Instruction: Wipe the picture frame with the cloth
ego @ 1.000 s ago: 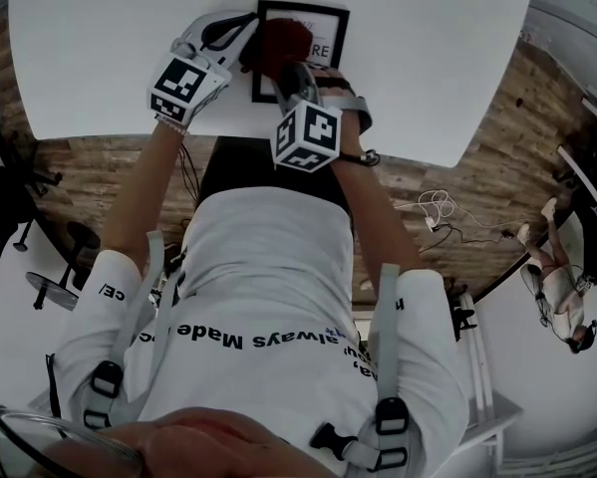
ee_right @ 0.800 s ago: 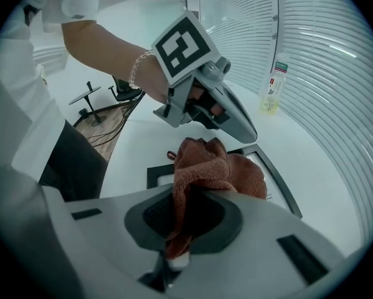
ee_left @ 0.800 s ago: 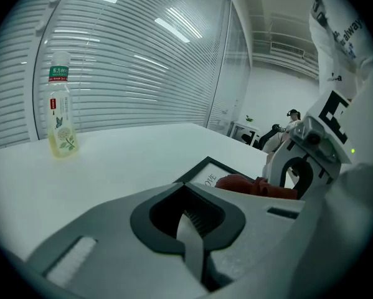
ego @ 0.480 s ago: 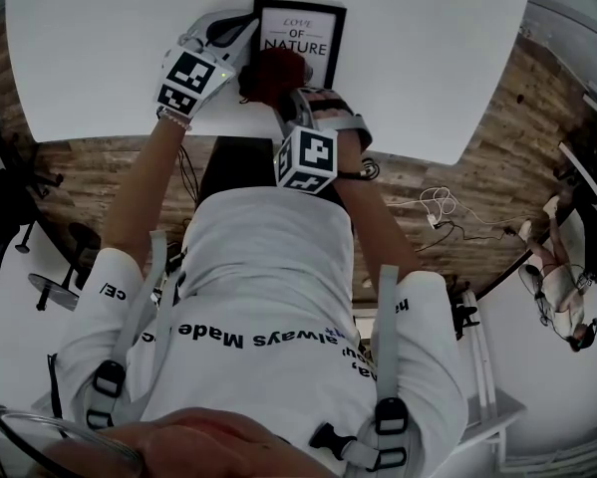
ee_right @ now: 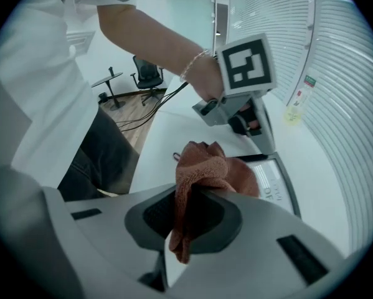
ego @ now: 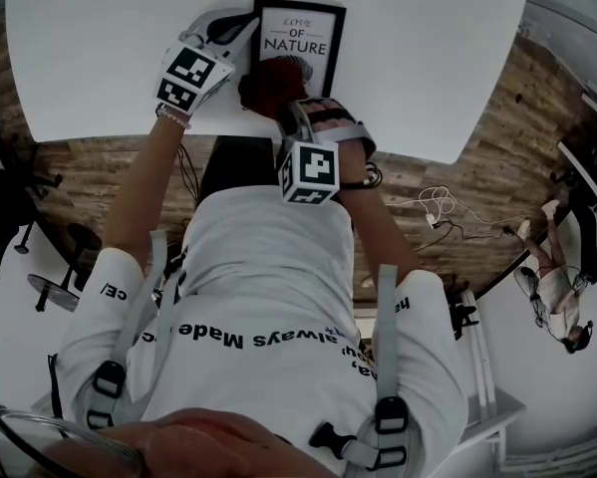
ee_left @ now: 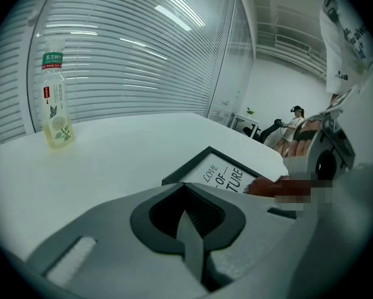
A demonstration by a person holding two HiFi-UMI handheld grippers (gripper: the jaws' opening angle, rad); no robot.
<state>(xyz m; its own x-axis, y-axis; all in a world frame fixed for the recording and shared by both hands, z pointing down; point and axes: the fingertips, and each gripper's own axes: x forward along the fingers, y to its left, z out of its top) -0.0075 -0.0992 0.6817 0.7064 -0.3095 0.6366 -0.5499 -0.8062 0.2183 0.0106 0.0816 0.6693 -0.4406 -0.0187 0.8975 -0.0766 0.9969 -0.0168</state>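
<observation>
The black picture frame [ego: 300, 36] with a white "LOVE OF NATURE" print lies flat on the white table [ego: 428, 48]. My right gripper [ego: 286, 103] is shut on a bunched dark red cloth [ego: 271, 81], which rests over the frame's near left corner. In the right gripper view the cloth [ee_right: 210, 170] hangs out between the jaws, with the frame [ee_right: 278, 180] just beyond it. My left gripper [ego: 233, 30] lies at the frame's left edge, shut with nothing between its jaws. In the left gripper view the frame [ee_left: 220, 176] sits ahead to the right.
A drink bottle [ee_left: 56, 101] stands far off on the table by the blinds; it also shows as the bottle [ee_right: 296, 108] in the right gripper view. The table's near edge runs just under the cloth. An office chair [ee_right: 147, 75] and a person [ee_left: 296, 120] are in the background.
The right gripper has drawn the cloth back toward me, from the print's middle to the frame's near left corner, uncovering the lettering. The left gripper has barely shifted.
</observation>
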